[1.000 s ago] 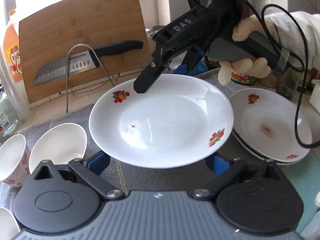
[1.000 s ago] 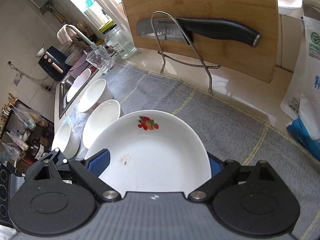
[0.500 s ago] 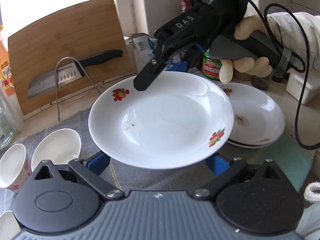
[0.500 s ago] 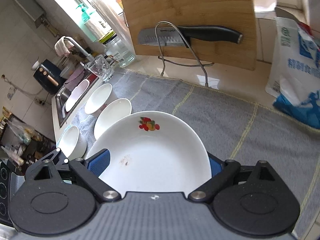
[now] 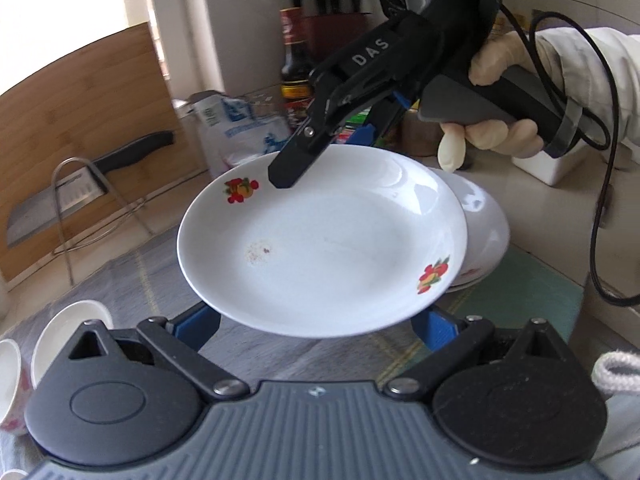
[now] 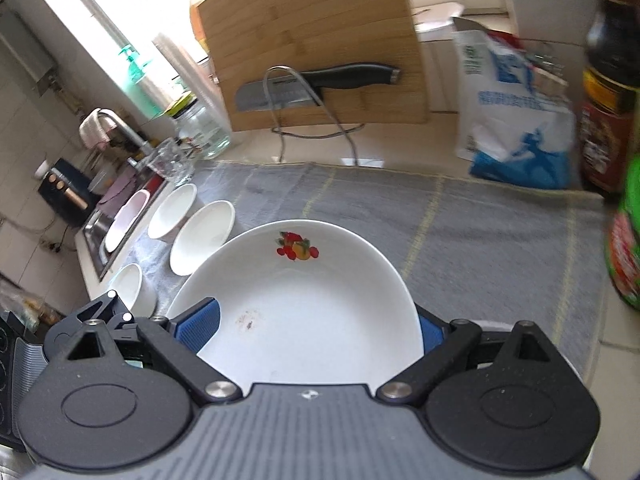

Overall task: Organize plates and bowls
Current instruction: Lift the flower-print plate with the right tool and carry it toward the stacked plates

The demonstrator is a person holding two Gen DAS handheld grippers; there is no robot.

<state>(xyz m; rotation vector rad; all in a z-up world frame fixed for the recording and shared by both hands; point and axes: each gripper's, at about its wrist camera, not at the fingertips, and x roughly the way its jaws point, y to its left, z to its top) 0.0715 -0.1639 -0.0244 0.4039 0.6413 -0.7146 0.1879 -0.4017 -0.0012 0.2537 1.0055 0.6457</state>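
Left gripper (image 5: pixel 316 326) and right gripper (image 6: pixel 318 330) both spread wide, blue pads clamped on opposite rims of one fruit-printed plate (image 5: pixel 320 248), held above the grey mat (image 6: pixel 460 232). Just beyond, a plate stack (image 5: pixel 484 232), two perhaps, blurred. Three white bowls (image 6: pixel 202 236) left, fourth dish by the sink unclear. One knife (image 6: pixel 320 84) racked.

The plate (image 5: pixel 328 248) sits above the mat (image 6: pixel 480 240), bowls (image 6: pixel 202 236) left of it, board (image 6: pixel 312 48) behind.
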